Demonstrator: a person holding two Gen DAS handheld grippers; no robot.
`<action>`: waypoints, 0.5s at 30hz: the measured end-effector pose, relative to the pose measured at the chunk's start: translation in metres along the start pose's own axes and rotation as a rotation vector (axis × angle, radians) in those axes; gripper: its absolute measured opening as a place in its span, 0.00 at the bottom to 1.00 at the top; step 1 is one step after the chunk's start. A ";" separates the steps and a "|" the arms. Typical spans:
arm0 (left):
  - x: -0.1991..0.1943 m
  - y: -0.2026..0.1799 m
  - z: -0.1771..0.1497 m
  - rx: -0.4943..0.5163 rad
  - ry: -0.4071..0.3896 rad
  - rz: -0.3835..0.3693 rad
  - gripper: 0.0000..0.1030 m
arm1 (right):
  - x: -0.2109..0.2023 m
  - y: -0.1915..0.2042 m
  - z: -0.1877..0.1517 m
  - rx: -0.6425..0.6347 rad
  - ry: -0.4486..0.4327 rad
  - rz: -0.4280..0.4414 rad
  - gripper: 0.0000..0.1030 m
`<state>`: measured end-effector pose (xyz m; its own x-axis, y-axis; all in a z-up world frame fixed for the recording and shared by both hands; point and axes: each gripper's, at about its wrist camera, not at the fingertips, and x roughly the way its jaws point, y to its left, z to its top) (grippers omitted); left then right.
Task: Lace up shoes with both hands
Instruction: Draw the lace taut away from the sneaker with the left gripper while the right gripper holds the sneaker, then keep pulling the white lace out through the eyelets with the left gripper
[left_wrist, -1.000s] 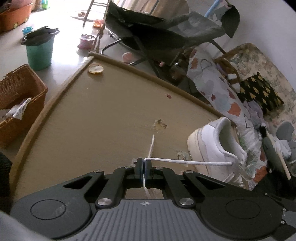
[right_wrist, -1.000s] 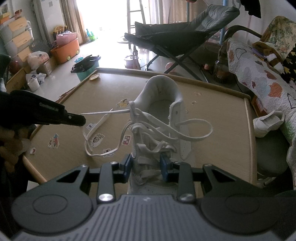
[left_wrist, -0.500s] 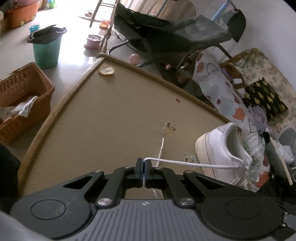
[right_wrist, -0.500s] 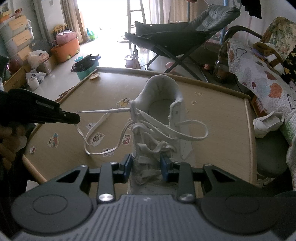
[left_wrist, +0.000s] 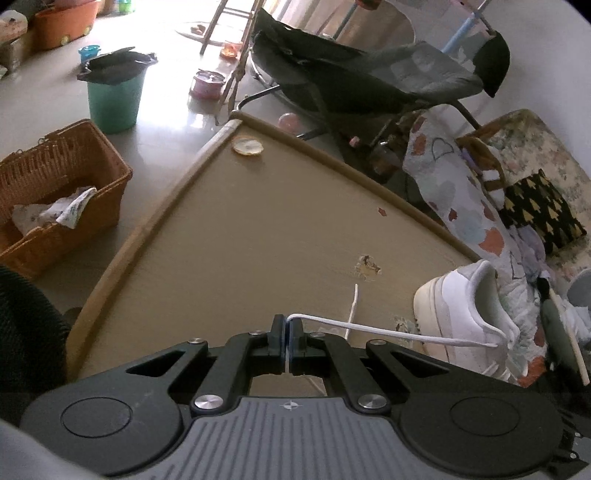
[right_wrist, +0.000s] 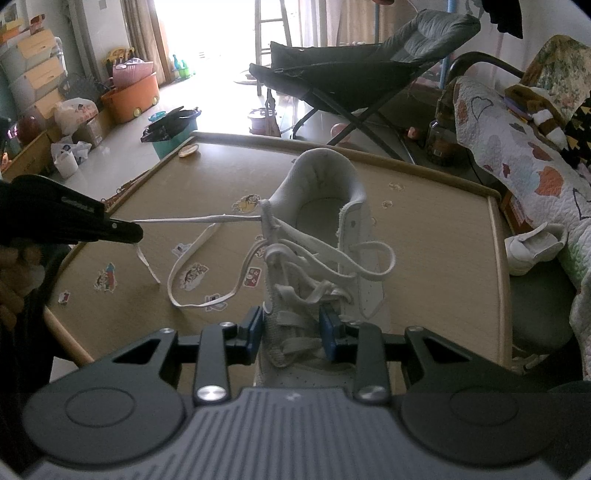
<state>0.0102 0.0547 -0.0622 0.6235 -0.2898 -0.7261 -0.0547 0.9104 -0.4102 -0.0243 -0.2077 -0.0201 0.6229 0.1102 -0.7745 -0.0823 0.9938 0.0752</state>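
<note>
Left gripper (left_wrist: 287, 334): jaws fully closed, pinching the lace (left_wrist: 388, 330) a little way back from its free end. The lace runs taut from the pads to the top eyelet on the shoe (right_wrist: 317, 258); the spare tail hangs below the jaws.

Right gripper (right_wrist: 291, 328): jaws part open, blue pads clamped on both sides of the shoe's forefoot, pinning it to the tabletop (right_wrist: 424, 236).

Shoe sits toward the near edge of the tabletop, heel pointing at the far edge, roughly mid-width. Lower eyelets are laced; slack loops lie over the tongue and spill onto the tabletop on the left side.

Handling, my read:
- Lace is flat, limp and light. It won't push through an eyelet, so grip close to the stiff tip.
- Shoe is light with a soft upper and will slide or tip under lace tension, so the forefoot clamp needs to stay.
- Pull along the eyelet line; sideways tugs would likely twist the shoe.
</note>
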 end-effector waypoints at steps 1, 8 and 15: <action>0.000 0.000 0.000 0.001 -0.002 0.003 0.02 | 0.000 0.000 0.000 0.000 0.000 0.000 0.32; -0.003 0.006 0.001 -0.006 -0.012 0.015 0.02 | -0.001 0.000 0.000 -0.003 0.000 -0.002 0.32; -0.008 0.009 0.001 -0.005 -0.019 0.036 0.02 | -0.001 0.000 0.000 -0.004 -0.001 -0.002 0.32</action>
<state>0.0056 0.0656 -0.0601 0.6361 -0.2512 -0.7296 -0.0811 0.9185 -0.3869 -0.0254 -0.2081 -0.0192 0.6242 0.1081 -0.7738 -0.0844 0.9939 0.0707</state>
